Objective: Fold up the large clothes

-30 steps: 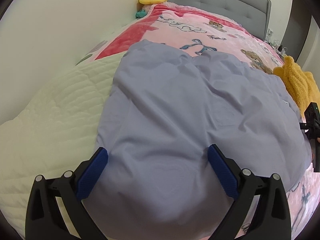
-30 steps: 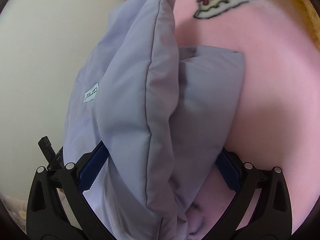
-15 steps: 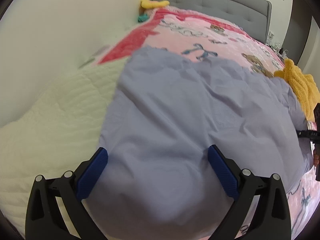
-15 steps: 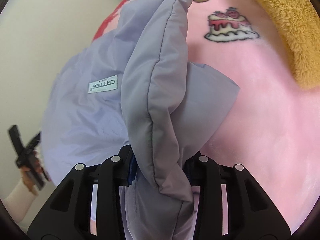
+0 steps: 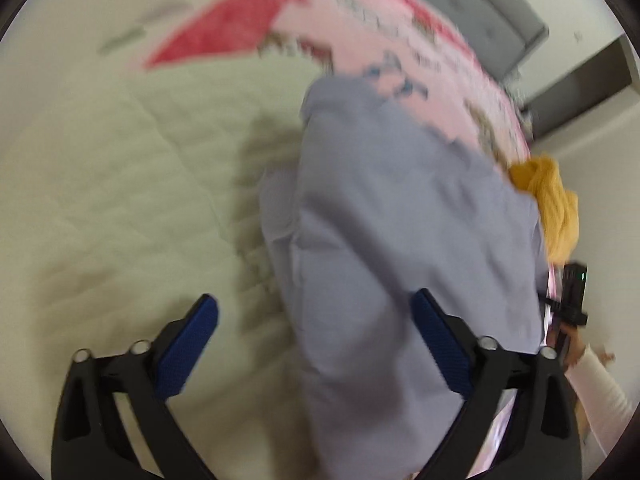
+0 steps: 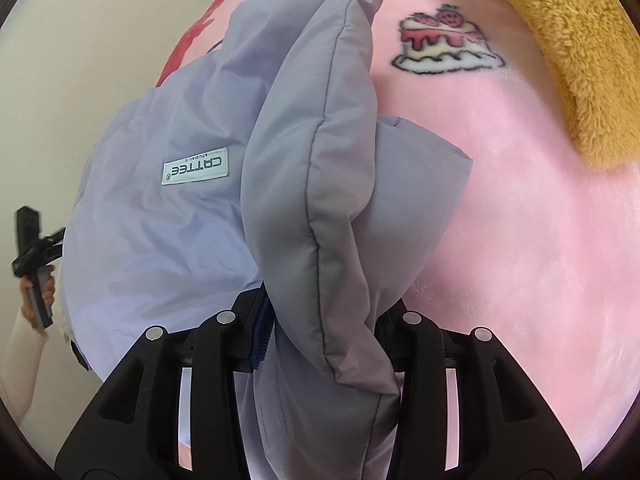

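Observation:
A large lavender padded garment [image 5: 400,220] lies on the bed, blurred in the left wrist view. My left gripper [image 5: 316,320] is open, its blue pads wide apart over the garment's near left edge, holding nothing. In the right wrist view my right gripper [image 6: 320,332] is shut on a thick folded edge of the same garment [image 6: 316,184], which bulges up between the jaws. A white CATTEE label [image 6: 196,166] shows on the flat part to the left.
A pink cartoon blanket [image 6: 520,200] covers the bed, with a cream quilted cover [image 5: 120,200] to the left. A mustard fleece item [image 6: 580,60] lies at the right. The grey headboard [image 5: 500,12] is at the far end.
My right gripper closed on the garment's folded edge and holds it. My left gripper swung left, so the garment now sits under its right side and the cream cover fills the left.

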A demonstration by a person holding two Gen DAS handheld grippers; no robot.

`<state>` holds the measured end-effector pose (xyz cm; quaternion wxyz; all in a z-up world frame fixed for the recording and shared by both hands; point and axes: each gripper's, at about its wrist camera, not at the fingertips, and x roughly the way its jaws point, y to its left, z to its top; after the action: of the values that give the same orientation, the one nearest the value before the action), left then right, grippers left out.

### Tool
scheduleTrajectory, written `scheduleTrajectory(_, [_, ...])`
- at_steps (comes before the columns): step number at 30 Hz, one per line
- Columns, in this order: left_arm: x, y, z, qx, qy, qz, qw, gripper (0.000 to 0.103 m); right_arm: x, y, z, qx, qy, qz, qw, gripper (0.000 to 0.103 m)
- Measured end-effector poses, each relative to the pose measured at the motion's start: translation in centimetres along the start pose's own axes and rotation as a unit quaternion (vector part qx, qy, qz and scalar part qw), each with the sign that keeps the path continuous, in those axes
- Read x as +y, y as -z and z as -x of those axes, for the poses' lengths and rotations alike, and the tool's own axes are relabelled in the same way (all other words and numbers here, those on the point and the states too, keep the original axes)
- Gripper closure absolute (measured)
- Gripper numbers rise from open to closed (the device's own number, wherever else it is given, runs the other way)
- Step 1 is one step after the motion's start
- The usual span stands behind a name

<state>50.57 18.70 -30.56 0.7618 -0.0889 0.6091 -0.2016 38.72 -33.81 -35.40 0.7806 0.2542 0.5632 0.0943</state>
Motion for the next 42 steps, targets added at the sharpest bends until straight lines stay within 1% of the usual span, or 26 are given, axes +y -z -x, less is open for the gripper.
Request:
scheduleTrajectory(1, [0.6,-0.2,-0.8,0.019,0.015,0.002,0.9997,0.011,-0.1,0.1,0.2,0.0,0.001,0.001,1.0,0.065])
scheduleTrajectory(2, [1.2,-0.3,-1.5,0.034,0.035,0.016,0.9987,0.011,0.1,0.1,0.3,0.001,0.003,0.004,1.0,0.064])
scheduleTrajectory(3, [1.5,-0.2,-1.8,0.04,0.047,0.028,0.9977,0.011,0.3,0.1,0.3,0.002,0.006,0.005,1.0,0.064])
scheduleTrajectory(5, [2.2,0.0,-2.2,0.038,0.079,0.047,0.995,0.011,0.7,0.1,0.4,0.006,0.009,0.007,1.0,0.064])
scheduleTrajectory(8, [2.5,0.3,-3.1,0.041,0.112,0.06,0.9911,0.011,1.2,0.0,0.3,0.01,0.012,0.011,1.0,0.063])
scheduleTrajectory(10, [2.3,0.2,-3.9,0.049,0.127,0.063,0.9888,0.009,1.0,-0.2,0.6,0.01,0.014,0.011,1.0,0.063])
scheduleTrajectory(11, [2.1,0.1,-4.5,0.056,0.125,0.068,0.9882,0.005,1.2,-0.2,0.6,0.009,0.014,0.008,1.0,0.063])
scheduleTrajectory(12, [2.1,-0.1,-5.0,0.065,0.122,0.074,0.9876,0.005,1.1,-0.2,0.5,0.009,0.014,0.006,1.0,0.062])
scheduleTrajectory(16, [2.6,0.0,-5.8,0.072,0.142,0.094,0.9828,0.005,1.1,-0.2,0.5,0.006,0.017,0.001,1.0,0.061])
scheduleTrajectory(19, [2.7,0.3,-5.5,0.071,0.156,0.086,0.9815,0.005,1.2,-0.2,0.4,0.004,0.019,-0.002,1.0,0.06])
scheduleTrajectory(20, [2.7,0.2,-5.6,0.073,0.158,0.083,0.9813,0.008,1.2,-0.2,0.4,0.004,0.019,-0.003,1.0,0.06])
scheduleTrajectory(22, [2.6,0.1,-5.7,0.076,0.16,0.085,0.9804,0.018,1.2,-0.2,0.3,0.002,0.019,-0.004,1.0,0.06])
scheduleTrajectory(23, [2.8,0.2,-5.6,0.079,0.178,0.094,0.9765,0.036,1.3,-0.2,0.3,0.001,0.02,-0.003,1.0,0.06])
scheduleTrajectory(24, [3.0,0.4,-5.7,0.082,0.192,0.109,0.972,0.043,1.3,-0.1,0.3,0.0,0.021,-0.002,1.0,0.06])
scheduleTrajectory(26, [2.8,0.7,-5.5,0.073,0.19,0.108,0.9731,0.053,1.2,0.1,0.3,-0.001,0.021,-0.002,1.0,0.06])
scheduleTrajectory(27, [2.8,0.8,-5.4,0.067,0.191,0.113,0.9727,0.056,1.3,0.1,0.3,-0.002,0.021,-0.003,1.0,0.06])
scheduleTrajectory(29, [2.9,1.0,-5.2,0.054,0.198,0.131,0.9699,0.074,1.4,0.2,0.3,-0.004,0.022,-0.001,1.0,0.061])
scheduleTrajectory(30, [2.6,1.3,-4.7,0.038,0.195,0.142,0.9697,0.08,1.5,0.2,0.4,-0.005,0.023,0.001,1.0,0.063])
scheduleTrajectory(32, [1.2,1.8,-4.1,0.016,0.169,0.143,0.975,0.085,2.0,0.3,0.2,-0.002,0.029,0.004,1.0,0.066])
scheduleTrajectory(33, [0.9,1.9,-3.9,0.009,0.16,0.148,0.9759,0.087,2.3,0.2,0.3,0.0,0.031,0.004,0.999,0.067])
scheduleTrajectory(34, [0.6,2.0,-3.6,0.002,0.152,0.158,0.9756,0.087,2.4,0.1,0.3,0.005,0.031,0.0,0.999,0.068])
scheduleTrajectory(37, [-0.6,1.9,-3.2,-0.01,0.125,0.155,0.9799,0.088,2.9,-0.3,0.5,0.01,0.038,-0.004,0.999,0.071])
scheduleTrajectory(38, [-1.1,2.0,-2.9,-0.013,0.116,0.151,0.9817,0.088,3.3,-0.4,0.7,0.009,0.046,-0.005,0.999,0.072])
scheduleTrajectory(39, [-2.0,2.0,-2.6,-0.02,0.097,0.142,0.9848,0.089,3.6,-0.5,1.0,0.006,0.053,-0.003,0.999,0.074])
scheduleTrajectory(41, [-3.8,2.1,-1.9,-0.035,0.067,0.118,0.9901,0.089,4.8,-0.4,2.0,-0.012,0.066,0.011,0.998,0.074])
scheduleTrajectory(42, [-4.7,2.2,-1.8,-0.038,0.06,0.11,0.9914,0.089,5.3,-0.3,2.4,-0.019,0.071,0.018,0.997,0.075])
